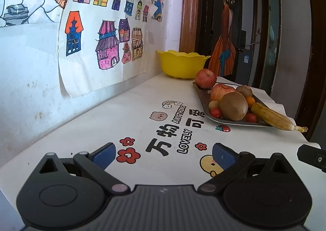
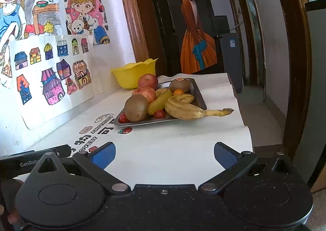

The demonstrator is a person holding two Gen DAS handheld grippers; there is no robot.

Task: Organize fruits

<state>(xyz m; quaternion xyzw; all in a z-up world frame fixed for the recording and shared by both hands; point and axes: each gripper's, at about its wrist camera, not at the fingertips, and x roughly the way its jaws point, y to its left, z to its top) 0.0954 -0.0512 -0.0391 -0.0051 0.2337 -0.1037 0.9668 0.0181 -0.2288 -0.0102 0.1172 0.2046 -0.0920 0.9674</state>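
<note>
Hovering low over the white tablecloth (image 2: 163, 149), the left gripper (image 1: 164, 155) and right gripper (image 2: 164, 156) both show fingers spread wide, holding nothing. Well ahead of the right gripper's fingertips sits the grey tray (image 2: 198, 96) piled with apples, kiwis and bananas; the yellow bowl (image 2: 132, 76) stands just beyond it.

The white table cover with cartoon pictures (image 1: 122, 113) has "LOVELY", "ANYTHING" and the big black signs "万物可爱" on it. The black gripper body at the left edge (image 2: 30, 161) says "GenRob". The pink cartoon poster on the wall (image 2: 85, 7) says "MORNI"
</note>
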